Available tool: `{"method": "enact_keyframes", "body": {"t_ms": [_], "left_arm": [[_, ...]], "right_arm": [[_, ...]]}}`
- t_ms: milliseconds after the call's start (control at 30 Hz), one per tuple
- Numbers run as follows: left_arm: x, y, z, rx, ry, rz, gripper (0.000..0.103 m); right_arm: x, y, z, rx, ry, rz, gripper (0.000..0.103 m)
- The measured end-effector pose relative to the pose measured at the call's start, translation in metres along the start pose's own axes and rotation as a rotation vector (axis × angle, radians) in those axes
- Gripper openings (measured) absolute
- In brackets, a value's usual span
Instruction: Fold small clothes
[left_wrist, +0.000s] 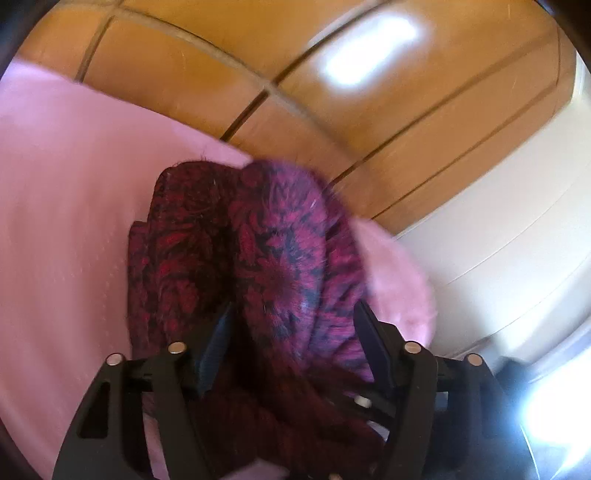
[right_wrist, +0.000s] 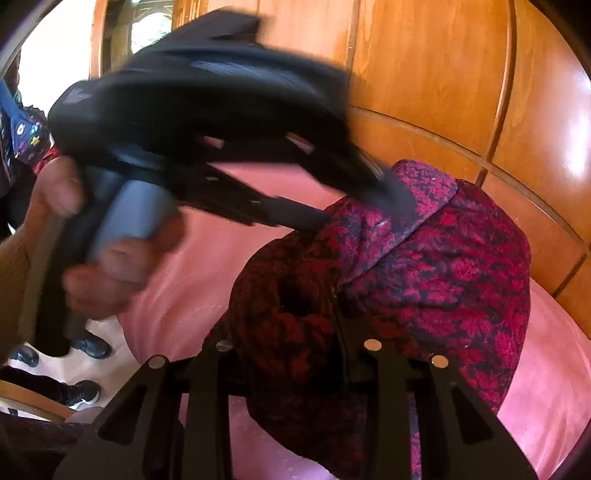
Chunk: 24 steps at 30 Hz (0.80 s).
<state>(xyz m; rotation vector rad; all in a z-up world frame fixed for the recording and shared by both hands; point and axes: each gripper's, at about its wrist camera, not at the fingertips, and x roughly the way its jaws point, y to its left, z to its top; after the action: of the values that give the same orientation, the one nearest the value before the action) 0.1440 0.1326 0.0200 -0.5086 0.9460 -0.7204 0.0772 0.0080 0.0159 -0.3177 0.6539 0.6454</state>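
The red-and-black patterned garment (left_wrist: 229, 258) is bunched on the pink bed (left_wrist: 66, 192), near its edge by the wooden panelling (left_wrist: 332, 110). The left gripper (left_wrist: 291, 325) is parted around a fold, pads apparently clear. The right gripper (right_wrist: 295, 332) is buried in cloth; its grip cannot be told.

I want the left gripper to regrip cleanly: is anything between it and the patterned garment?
Nothing visible does. The left gripper is open, and the garment is bunched right between its fingers, on the pink sheet.
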Motion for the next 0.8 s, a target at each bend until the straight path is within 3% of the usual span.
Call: {"method": "enact_keyframes", "body": {"t_ms": [33, 100, 167, 300, 400, 533, 600, 667, 733, 800], "left_arm": [[0.009, -0.002, 0.001, 0.023, 0.035, 0.031, 0.029], [0.018, -0.004, 0.001, 0.050, 0.044, 0.060, 0.021], [0.019, -0.008, 0.003, 0.053, 0.030, 0.059, 0.019], [0.016, -0.012, 0.007, 0.069, 0.006, 0.066, 0.017], [0.007, -0.012, 0.005, 0.082, -0.006, 0.076, 0.017], [-0.009, -0.012, 0.005, 0.089, -0.023, 0.105, 0.016], [-0.015, -0.010, 0.006, 0.090, -0.026, 0.134, 0.016], [-0.018, -0.004, 0.006, 0.084, -0.026, 0.168, 0.016], [-0.017, 0.004, 0.002, 0.096, -0.013, 0.261, 0.019], [-0.007, 0.018, -0.007, 0.071, 0.013, 0.329, 0.025]], "right_arm": [[0.000, 0.001, -0.001, -0.014, -0.005, -0.011, 0.030], [-0.004, -0.002, -0.006, -0.023, -0.005, -0.025, 0.034], [-0.015, -0.012, -0.010, 0.004, -0.022, 0.007, 0.040], [-0.054, -0.051, -0.015, 0.156, -0.028, 0.232, 0.058], [-0.089, -0.091, -0.028, 0.291, -0.072, 0.280, 0.059], [-0.097, -0.128, -0.050, 0.406, -0.059, 0.176, 0.058], [-0.082, -0.142, -0.050, 0.438, -0.041, 0.173, 0.055], [-0.069, -0.138, -0.046, 0.414, -0.030, 0.169, 0.051], [-0.050, -0.128, -0.040, 0.359, 0.003, 0.134, 0.051], [-0.031, -0.116, -0.042, 0.272, 0.028, 0.047, 0.051]]}}
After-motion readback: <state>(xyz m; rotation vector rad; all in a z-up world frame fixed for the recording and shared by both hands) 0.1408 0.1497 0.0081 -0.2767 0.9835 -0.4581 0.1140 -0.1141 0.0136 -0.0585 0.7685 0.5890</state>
